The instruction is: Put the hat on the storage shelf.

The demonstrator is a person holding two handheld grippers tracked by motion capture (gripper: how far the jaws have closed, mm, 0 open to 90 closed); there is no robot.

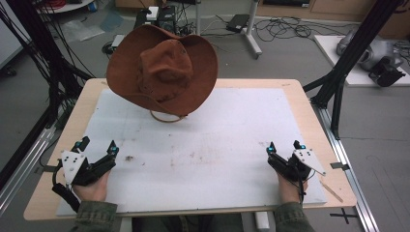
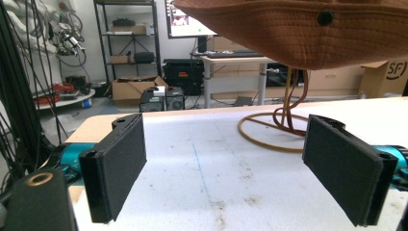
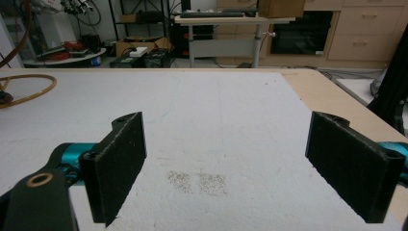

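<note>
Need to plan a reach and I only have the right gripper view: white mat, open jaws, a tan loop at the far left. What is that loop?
Observer: It's the cord of a brown hat, lying on the mat.
Operator: Hat flat on the mat?
Observer: No. In the high view it sits raised and tilted at the far left end.
Operator: Left gripper state?
Observer: The left gripper has its jaws wide open, holding nothing, aimed at the hat.
</note>
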